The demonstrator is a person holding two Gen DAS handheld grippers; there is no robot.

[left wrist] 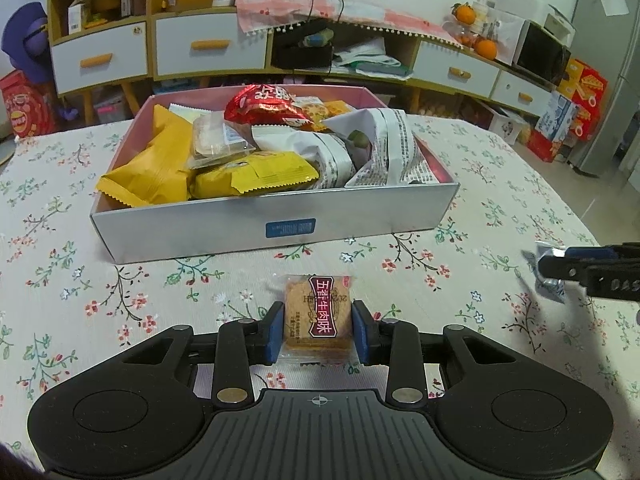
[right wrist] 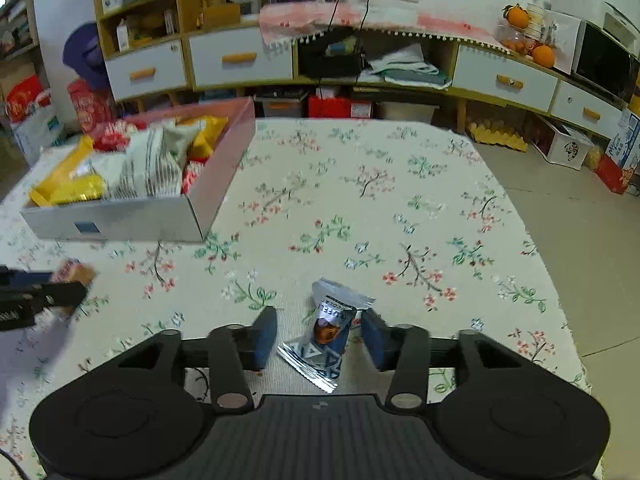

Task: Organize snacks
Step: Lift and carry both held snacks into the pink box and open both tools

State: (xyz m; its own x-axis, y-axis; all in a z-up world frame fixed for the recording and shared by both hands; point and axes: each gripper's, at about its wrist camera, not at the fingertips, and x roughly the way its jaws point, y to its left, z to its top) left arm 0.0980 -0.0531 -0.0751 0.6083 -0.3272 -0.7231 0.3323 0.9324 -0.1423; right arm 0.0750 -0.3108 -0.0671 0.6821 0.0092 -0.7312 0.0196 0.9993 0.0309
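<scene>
A white box (left wrist: pixel 276 228) with a pink inside holds several snack bags, yellow, red and white. It shows at the left in the right wrist view (right wrist: pixel 120 220). My left gripper (left wrist: pixel 318 330) is shut on a clear-wrapped square biscuit (left wrist: pixel 318 310) in front of the box, low over the floral tablecloth (left wrist: pixel 80 264). My right gripper (right wrist: pixel 318 336) is open around a silver and blue candy packet (right wrist: pixel 326 336) that lies on the cloth; its right pad touches the packet, the left pad stands apart. Each gripper shows at the edge of the other's view.
The table's right edge (right wrist: pixel 560 280) drops to the floor. Behind the table stands a cabinet with white drawers (left wrist: pixel 208 44), a fan, oranges and boxes on the floor.
</scene>
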